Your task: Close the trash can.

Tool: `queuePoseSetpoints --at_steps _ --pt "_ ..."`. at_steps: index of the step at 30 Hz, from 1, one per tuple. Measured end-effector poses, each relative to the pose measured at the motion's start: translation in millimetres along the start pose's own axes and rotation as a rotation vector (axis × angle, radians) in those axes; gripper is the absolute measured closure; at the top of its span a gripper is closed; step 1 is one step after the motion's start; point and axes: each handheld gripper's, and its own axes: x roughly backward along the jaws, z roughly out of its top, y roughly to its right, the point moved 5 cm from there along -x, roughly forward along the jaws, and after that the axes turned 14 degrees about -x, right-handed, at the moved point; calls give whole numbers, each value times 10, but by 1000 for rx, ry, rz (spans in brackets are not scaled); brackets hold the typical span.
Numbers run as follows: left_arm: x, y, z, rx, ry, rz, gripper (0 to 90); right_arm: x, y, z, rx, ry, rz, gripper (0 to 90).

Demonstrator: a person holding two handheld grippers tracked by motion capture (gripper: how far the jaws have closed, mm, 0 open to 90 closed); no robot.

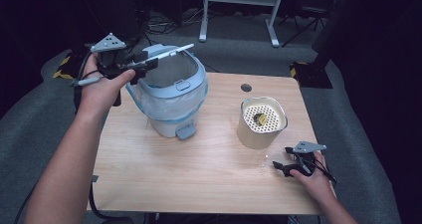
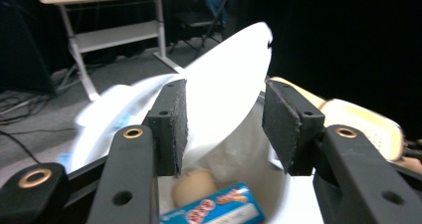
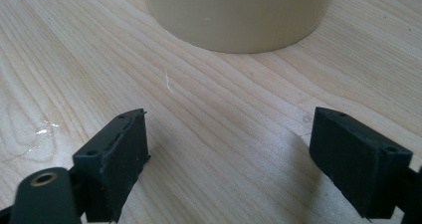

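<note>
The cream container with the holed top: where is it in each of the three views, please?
High view: the cream container stands right of centre on the wooden table, beyond the right gripper.
Left gripper view: its holed top is at the right edge, past the right-hand jaw.
Right gripper view: its lower wall is at top centre.
Shared landmark: the wooden table.
</note>
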Motion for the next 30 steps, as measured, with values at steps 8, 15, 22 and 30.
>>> queuePoseSetpoints --at_steps 8,15,22,30 --pt "-146 256 64 31 -48 -83 654 0 0 0 0 0 0 154" --pt "-297 305 65 91 -79 -91 741 -1 0 0 1 1 0 154" --pt "-433 307 -2 138 -105 -95 803 -1 0 0 1 1 0 154" --pt "-515 262 -70 111 -147 -53 878 0 0 0 0 1 0 154"
